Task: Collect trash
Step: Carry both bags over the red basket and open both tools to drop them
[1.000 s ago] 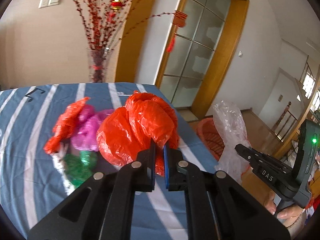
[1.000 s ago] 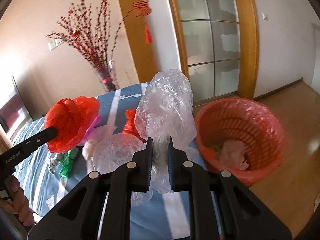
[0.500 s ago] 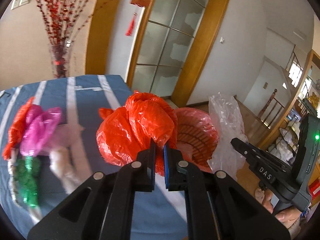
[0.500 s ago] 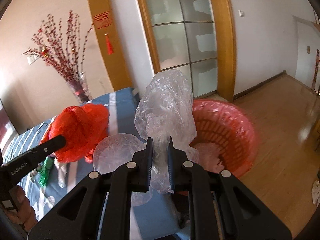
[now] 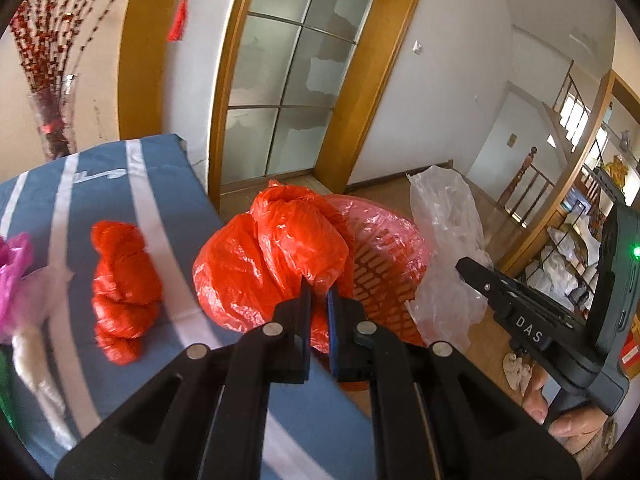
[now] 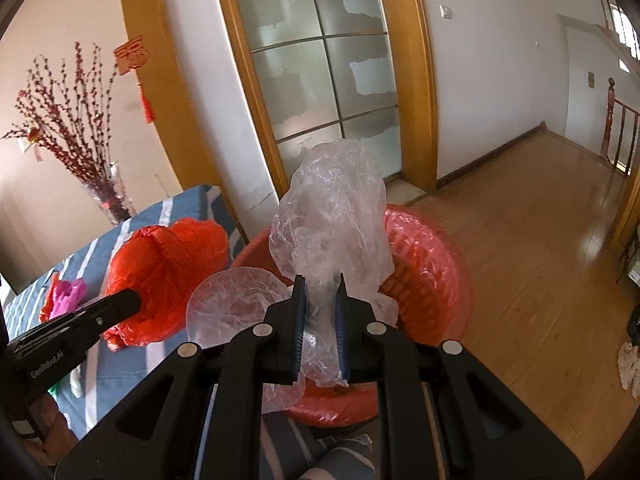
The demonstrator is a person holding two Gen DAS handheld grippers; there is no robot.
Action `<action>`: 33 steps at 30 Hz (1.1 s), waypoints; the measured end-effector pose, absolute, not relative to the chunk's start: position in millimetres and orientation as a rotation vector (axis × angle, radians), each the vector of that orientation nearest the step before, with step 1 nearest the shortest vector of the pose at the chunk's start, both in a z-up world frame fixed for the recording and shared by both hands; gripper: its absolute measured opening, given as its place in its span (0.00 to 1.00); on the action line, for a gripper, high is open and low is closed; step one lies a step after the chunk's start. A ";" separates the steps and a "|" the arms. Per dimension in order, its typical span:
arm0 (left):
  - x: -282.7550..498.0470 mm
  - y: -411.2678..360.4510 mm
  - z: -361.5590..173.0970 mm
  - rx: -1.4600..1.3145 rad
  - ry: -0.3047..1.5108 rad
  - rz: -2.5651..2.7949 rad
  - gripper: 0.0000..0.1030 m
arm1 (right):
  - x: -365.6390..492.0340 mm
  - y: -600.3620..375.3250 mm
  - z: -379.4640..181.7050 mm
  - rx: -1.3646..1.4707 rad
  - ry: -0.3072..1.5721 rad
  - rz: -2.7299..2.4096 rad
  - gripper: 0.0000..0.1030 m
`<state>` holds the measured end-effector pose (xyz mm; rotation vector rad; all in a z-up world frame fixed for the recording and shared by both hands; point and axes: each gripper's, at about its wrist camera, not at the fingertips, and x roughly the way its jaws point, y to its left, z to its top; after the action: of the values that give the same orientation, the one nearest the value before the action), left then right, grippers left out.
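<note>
My left gripper is shut on a crumpled red plastic bag and holds it over the table's right edge, just left of the red basket. My right gripper is shut on a clear plastic bag and holds it above the red basket on the floor. The red bag also shows in the right wrist view, and the clear bag in the left wrist view.
On the blue striped table lie a smaller red bag, a pink bag and a white wrapper. A vase of red branches stands at the table's far end. Wooden floor lies to the right.
Both grippers have swung right with their bags, from over the table toward the red basket. The table trash has slid to the left of view.
</note>
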<state>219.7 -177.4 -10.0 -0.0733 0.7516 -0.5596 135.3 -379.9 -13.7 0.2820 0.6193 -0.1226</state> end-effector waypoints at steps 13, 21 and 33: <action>255.0 -211.0 -38.8 -0.067 0.818 -0.588 0.08 | 159.5 -409.7 -32.9 0.312 0.646 -0.169 0.14; 262.2 -220.8 -50.8 -0.067 0.841 -0.585 0.18 | 168.8 -416.9 -38.6 0.344 0.652 -0.169 0.26; 256.9 -191.1 -56.0 -0.088 0.854 -0.512 0.43 | 156.9 -421.8 -44.6 0.349 0.658 -0.212 0.55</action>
<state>256.9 -191.1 -56.0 -0.0877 0.8540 -0.5121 156.9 -421.8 -44.6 0.3493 0.6581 -0.2122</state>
